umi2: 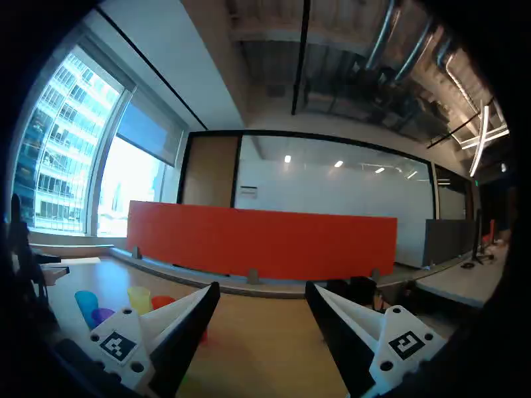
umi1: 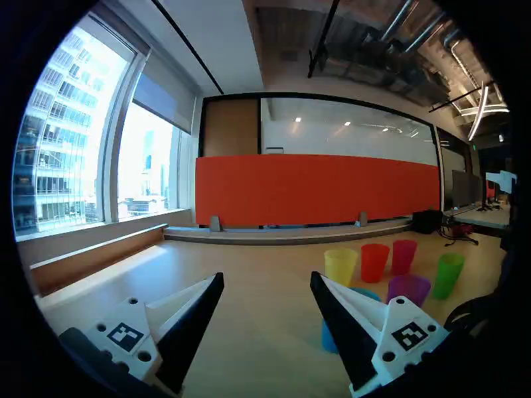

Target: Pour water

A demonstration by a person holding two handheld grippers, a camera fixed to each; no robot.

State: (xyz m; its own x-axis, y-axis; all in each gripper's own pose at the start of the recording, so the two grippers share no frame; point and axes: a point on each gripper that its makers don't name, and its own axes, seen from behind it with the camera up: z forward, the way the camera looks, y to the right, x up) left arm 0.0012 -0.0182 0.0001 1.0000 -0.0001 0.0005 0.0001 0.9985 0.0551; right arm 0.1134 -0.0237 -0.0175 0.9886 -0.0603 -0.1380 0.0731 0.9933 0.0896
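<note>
The wooden table (umi1: 265, 285) is bearing a yellow cup (umi1: 340, 266), red cup (umi1: 374, 262), pink cup (umi1: 403, 256), green cup (umi1: 449, 274), purple cup (umi1: 409, 289) and, seemingly, a half-hidden blue cup (umi1: 326, 337), clustered

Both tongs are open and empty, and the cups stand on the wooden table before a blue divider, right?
Not quite. The divider is orange-red, not blue; the left gripper view shows it. The rest holds: left tongs and right tongs open and empty, cups on the wooden table.
</note>
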